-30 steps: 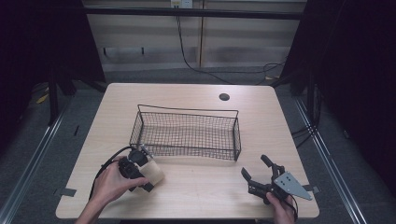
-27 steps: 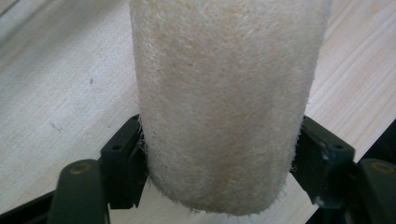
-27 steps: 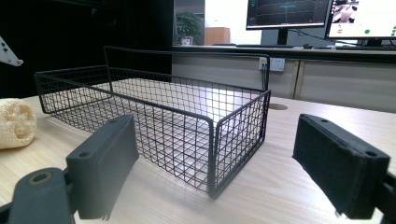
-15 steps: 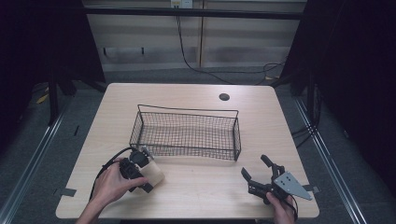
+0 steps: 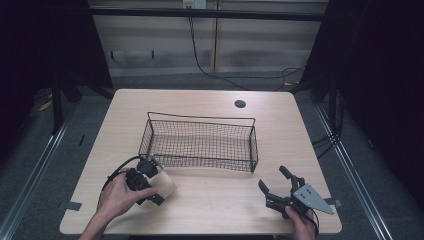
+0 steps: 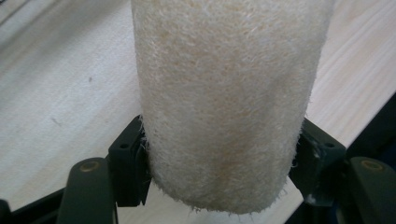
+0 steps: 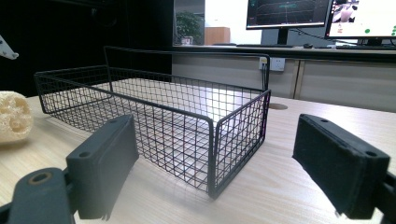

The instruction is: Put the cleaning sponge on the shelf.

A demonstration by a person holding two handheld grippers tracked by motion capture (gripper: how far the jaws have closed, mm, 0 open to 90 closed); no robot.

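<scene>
My left gripper (image 5: 150,187) has just closed, clamping the loofah (image 6: 229,102) mid-length. It looks light, fibrous and springy. My right gripper (image 5: 278,186) stands open.

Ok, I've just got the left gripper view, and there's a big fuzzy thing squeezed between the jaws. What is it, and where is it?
Observer: It's a loofah sponge. It lies on the table, just in front of the near left corner of a wire basket.
Operator: Is there stuff in the basket?
Observer: No. The right gripper view looks through the mesh, and nothing lies inside.
Operator: What's my other gripper doing?
Observer: The right gripper sits low near the table's front right corner. Its jaws are open with nothing between them, and they point toward the basket.
</scene>
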